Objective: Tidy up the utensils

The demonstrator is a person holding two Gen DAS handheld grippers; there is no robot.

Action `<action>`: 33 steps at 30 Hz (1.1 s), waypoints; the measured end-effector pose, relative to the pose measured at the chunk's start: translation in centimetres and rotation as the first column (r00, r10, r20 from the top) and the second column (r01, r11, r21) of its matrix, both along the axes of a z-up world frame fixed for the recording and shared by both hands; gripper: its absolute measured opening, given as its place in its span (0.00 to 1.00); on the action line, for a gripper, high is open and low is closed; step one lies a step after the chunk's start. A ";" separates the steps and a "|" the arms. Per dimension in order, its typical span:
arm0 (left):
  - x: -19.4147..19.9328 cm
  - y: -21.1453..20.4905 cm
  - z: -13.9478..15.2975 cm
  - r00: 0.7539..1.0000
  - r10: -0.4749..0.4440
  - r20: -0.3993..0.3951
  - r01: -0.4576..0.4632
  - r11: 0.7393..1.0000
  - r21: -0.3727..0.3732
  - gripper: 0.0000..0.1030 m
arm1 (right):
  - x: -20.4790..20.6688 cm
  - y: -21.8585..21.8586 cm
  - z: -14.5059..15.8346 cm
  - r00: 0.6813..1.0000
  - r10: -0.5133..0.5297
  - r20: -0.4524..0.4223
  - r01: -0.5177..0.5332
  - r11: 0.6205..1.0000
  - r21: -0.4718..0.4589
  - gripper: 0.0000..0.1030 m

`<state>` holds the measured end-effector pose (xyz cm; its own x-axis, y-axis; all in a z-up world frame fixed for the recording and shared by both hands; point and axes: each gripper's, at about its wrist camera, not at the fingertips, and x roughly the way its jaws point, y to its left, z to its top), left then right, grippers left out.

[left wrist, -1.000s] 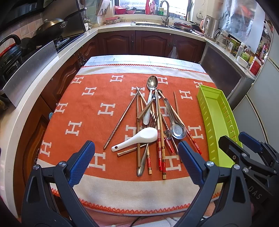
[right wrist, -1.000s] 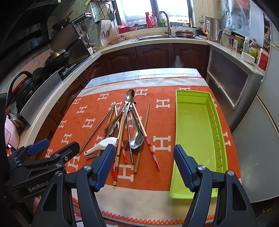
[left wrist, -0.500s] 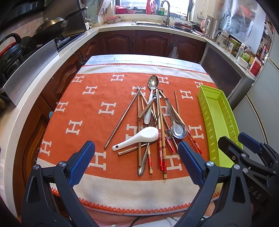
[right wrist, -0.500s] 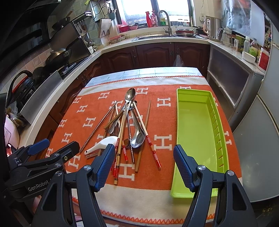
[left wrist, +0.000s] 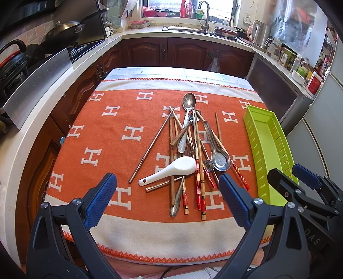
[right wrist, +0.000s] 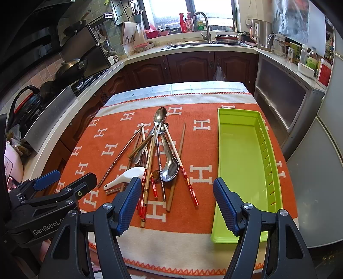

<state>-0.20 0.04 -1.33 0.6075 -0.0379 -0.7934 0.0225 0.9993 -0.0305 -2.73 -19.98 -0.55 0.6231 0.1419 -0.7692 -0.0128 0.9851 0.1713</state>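
Both of my tongs are released and grasp nothing: the left tongs (left wrist: 167, 201) hang over the near edge of the orange cloth (left wrist: 111, 137), the right tongs (right wrist: 176, 203) beside them. Just past them I see the utensil pile (left wrist: 188, 154) on the surface, a white ceramic spoon (left wrist: 171, 170) nearest. The green tray (right wrist: 240, 163), empty, lies right of the pile, apart from it.

Daylight from the window (right wrist: 193, 12) ahead of both grippers, overexposed; sharp focus throughout; strong fisheye curvature, dark vignetted corners.
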 end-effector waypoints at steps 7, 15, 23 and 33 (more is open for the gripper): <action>0.1 0.1 -0.2 1.000 -0.003 -0.013 0.003 1.000 -0.005 0.93 | 0.1 0.2 -0.3 1.000 0.001 -0.006 -0.001 1.000 0.000 0.68; 1.7 1.0 -0.5 0.998 -0.043 -0.044 0.040 0.997 -0.067 0.93 | 0.7 0.3 -0.4 1.000 0.004 -0.025 -0.004 1.000 0.010 0.68; 5.6 6.9 -2.1 0.987 -0.010 -0.160 -0.014 0.989 -0.150 0.93 | 5.2 1.0 -1.3 0.993 0.070 -0.093 -0.067 0.997 0.041 0.68; 9.2 13.2 -5.4 0.979 0.060 -0.195 -0.097 0.978 -0.183 0.70 | 11.2 4.5 -4.6 0.971 0.189 -0.146 -0.186 0.982 0.032 0.68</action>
<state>8.99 13.25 -6.68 0.4559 -0.1576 -0.8760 -0.0800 0.9730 -0.2167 8.48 -15.49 -5.18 0.4640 0.2603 -0.8467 -0.1704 0.9642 0.2031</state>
